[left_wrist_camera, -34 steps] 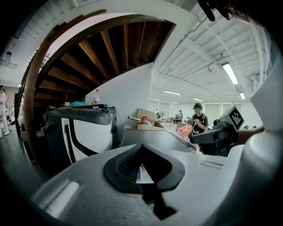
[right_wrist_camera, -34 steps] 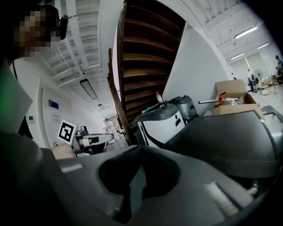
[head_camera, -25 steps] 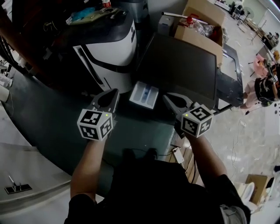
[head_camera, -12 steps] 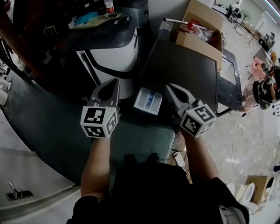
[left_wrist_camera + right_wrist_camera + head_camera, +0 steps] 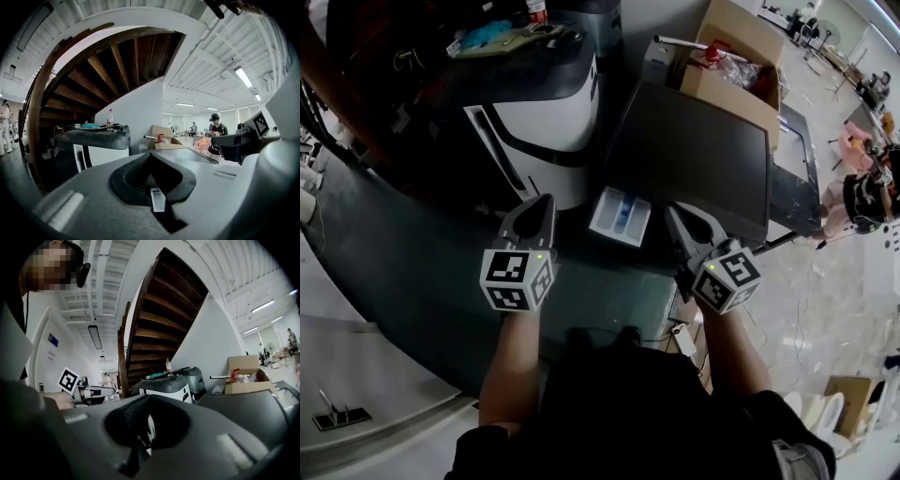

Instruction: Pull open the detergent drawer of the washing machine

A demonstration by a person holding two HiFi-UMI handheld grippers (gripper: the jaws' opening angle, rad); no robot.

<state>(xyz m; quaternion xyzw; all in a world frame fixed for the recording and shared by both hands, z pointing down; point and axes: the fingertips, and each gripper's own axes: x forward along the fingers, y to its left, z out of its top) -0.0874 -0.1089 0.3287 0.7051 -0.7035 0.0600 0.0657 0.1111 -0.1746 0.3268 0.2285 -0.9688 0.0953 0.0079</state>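
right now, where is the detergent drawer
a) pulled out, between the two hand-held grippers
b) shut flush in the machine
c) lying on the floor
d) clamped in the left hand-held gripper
a: in the head view the drawer sticks out with its white and blue compartments open to view. It lies between the left hand-held gripper and the right hand-held gripper, both shut on nothing.

Floor (image 5: 825,281) bears washing machine (image 5: 694,150); white appliance (image 5: 534,122) beside it.

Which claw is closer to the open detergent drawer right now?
Right. The right claw sits just off the right edge of the detergent drawer; the left claw is farther off its left side. Neither touches it.
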